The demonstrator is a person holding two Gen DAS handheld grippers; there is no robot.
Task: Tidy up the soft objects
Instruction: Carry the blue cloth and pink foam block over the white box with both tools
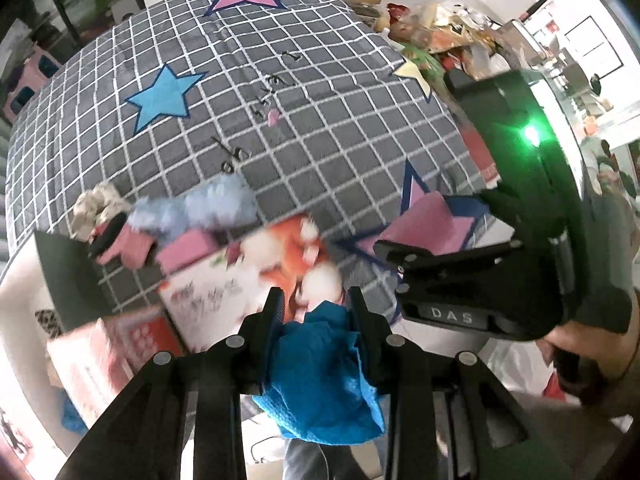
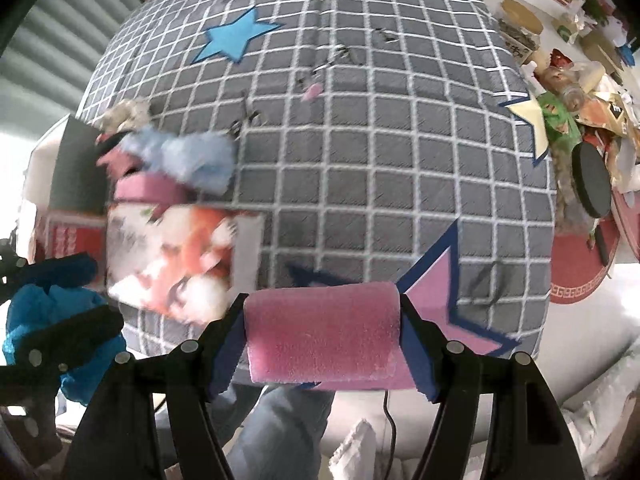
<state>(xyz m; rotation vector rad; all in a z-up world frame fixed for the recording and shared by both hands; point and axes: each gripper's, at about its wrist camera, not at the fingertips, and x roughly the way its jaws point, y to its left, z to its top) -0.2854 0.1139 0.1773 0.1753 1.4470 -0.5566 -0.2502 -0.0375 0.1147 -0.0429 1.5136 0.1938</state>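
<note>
Left wrist view: left gripper (image 1: 316,304) fingers clamp a crumpled blue waffle-weave cloth (image 1: 320,384), bunched between them and hanging below. Right gripper (image 2: 322,320) fingers grip a pink rectangular foam sponge (image 2: 324,336) by its ends, held above the near edge of the bed with a grey white-grid cover with star patches (image 2: 360,140). Blurred pile at the bed's left edge: fluffy pale-blue plush (image 1: 200,204), pink foam blocks (image 1: 188,250), orange-and-white printed box (image 1: 240,276). Box print is unreadable, and its lower corner is hidden behind the fingers.
</note>
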